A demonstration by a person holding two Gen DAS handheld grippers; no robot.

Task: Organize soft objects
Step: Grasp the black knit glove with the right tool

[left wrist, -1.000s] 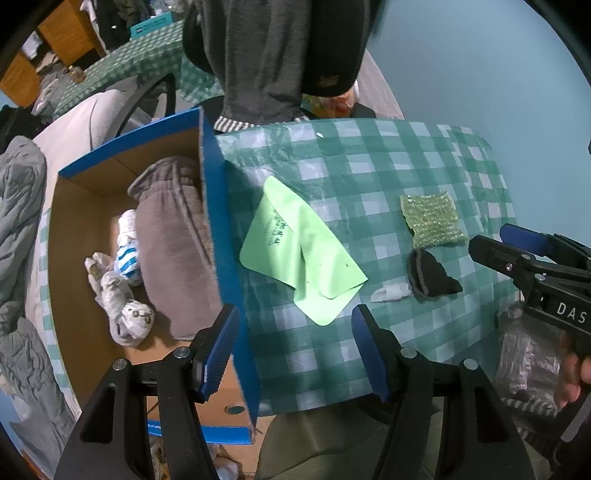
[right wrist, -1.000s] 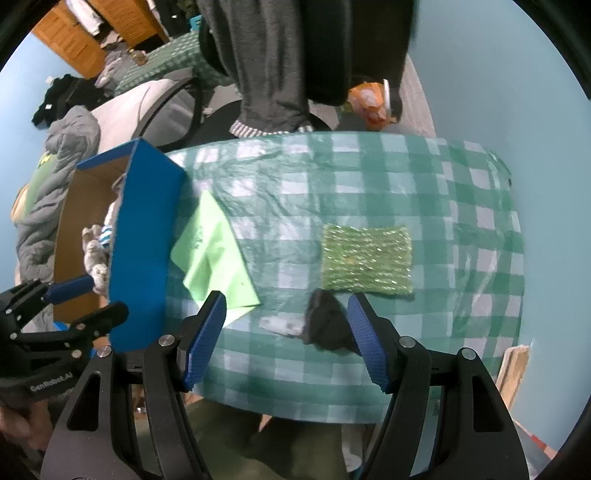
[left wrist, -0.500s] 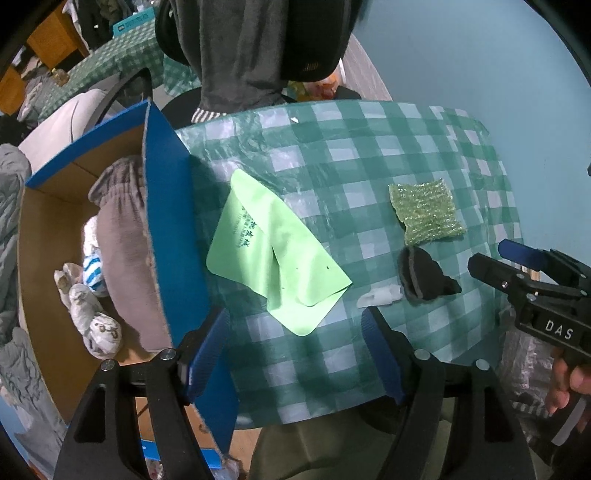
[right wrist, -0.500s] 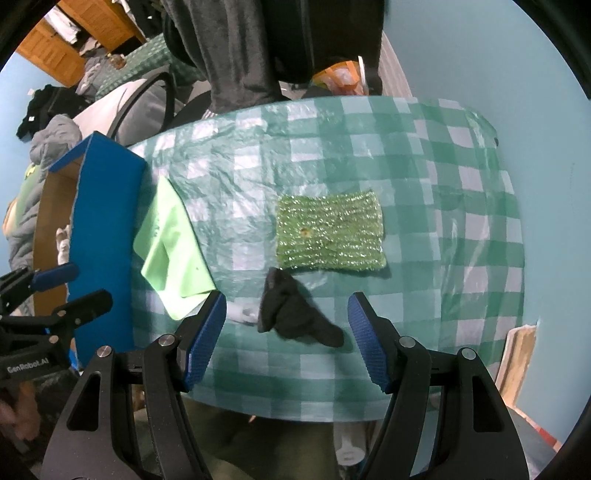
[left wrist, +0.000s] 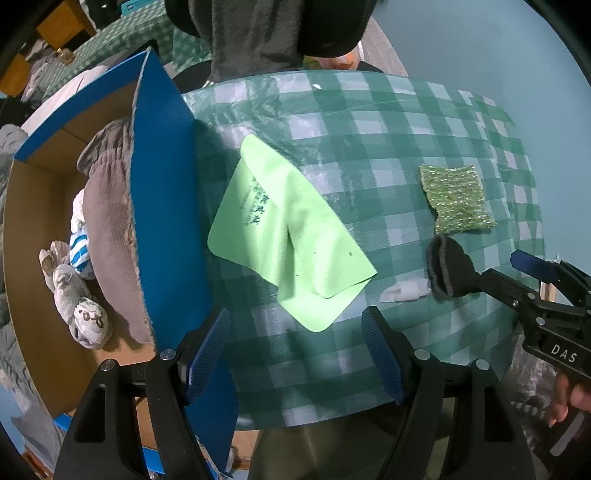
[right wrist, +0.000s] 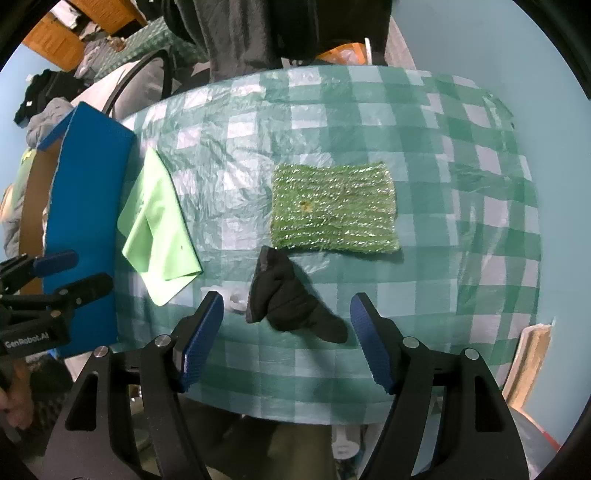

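A light green cloth (left wrist: pixel 288 236) lies partly folded on the checked table (left wrist: pixel 369 129), beside a blue box (left wrist: pixel 162 206). My left gripper (left wrist: pixel 295 321) hangs open above the cloth's near corner, touching nothing. Further right lie a glittery green scrub pad (right wrist: pixel 332 214), a black sock (right wrist: pixel 291 302) and a small white scrap (right wrist: pixel 236 299). My right gripper (right wrist: pixel 287 301) is over the black sock. Its jaws are opening, with the sock lying between and below the fingers and the pads clear of it. Inside the box are a grey-brown garment (left wrist: pixel 110 236) and pale socks (left wrist: pixel 79 306).
A person in dark clothes (left wrist: pixel 258 33) stands at the table's far side. The box's tall blue wall (right wrist: pixel 88 206) rises left of the cloth. A pale blue wall (right wrist: pixel 517 55) runs behind the table's right edge. Bedding and furniture lie beyond on the left.
Both grippers have sunk toward the table, so the cloth and the sock look larger. The left jaws stand wider than a second ago.
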